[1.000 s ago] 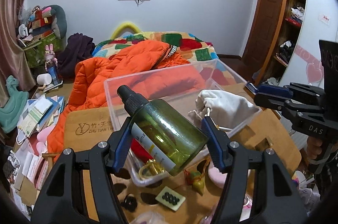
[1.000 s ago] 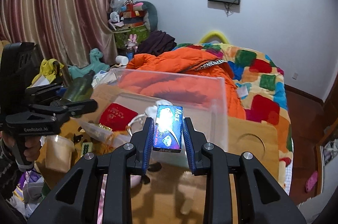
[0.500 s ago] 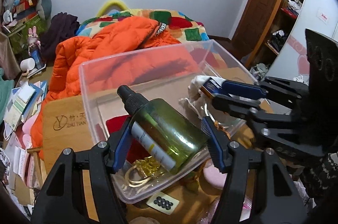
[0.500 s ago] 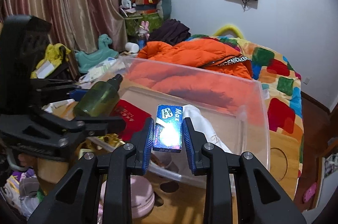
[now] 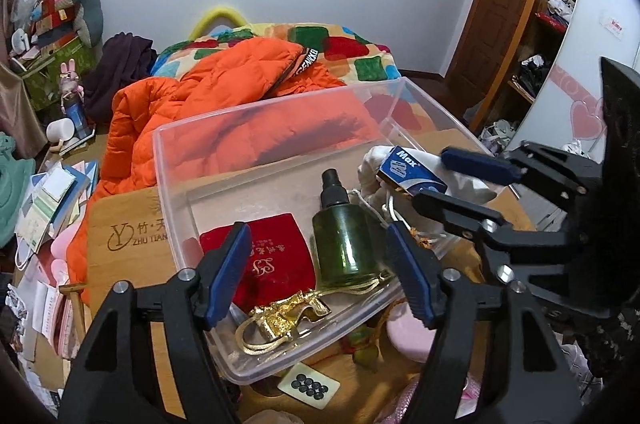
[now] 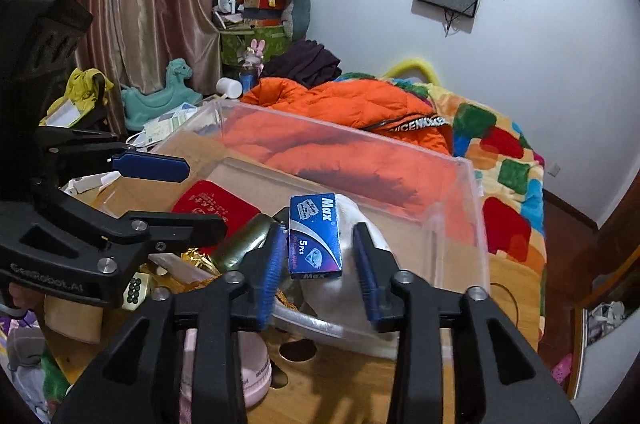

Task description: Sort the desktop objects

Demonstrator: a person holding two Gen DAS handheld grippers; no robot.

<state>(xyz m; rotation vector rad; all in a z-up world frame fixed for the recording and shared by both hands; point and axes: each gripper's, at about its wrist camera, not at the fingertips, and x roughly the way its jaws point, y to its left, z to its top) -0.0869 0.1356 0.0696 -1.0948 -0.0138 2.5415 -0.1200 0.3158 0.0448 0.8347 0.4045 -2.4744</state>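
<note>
A clear plastic bin [image 5: 176, 160] [image 6: 460, 184] stands on the wooden table. In it lie a green spray bottle [image 5: 344, 236] [image 6: 240, 248], a red pouch [image 5: 272, 256] [image 6: 212, 204], a white cloth bag [image 5: 380, 160] [image 6: 352, 288] and gold ornaments [image 5: 284, 312]. My left gripper [image 5: 320, 272] is open above the bin, the bottle lying free between its fingers. My right gripper [image 6: 320, 272] is open over the bin's right side. The blue Max box [image 6: 316, 236] [image 5: 412, 172] rests loose on the white bag between its pads.
A pink round case [image 5: 412, 332] [image 6: 256, 368], a small card of black dots [image 5: 308, 384] and a small toy lie on the table by the bin's near edge. An orange jacket [image 5: 200, 96] and patchwork bed lie behind. Papers clutter the left.
The left gripper opened and let the green bottle down into the bin. The right gripper moved over the bin and opened, leaving the blue box on the white bag.
</note>
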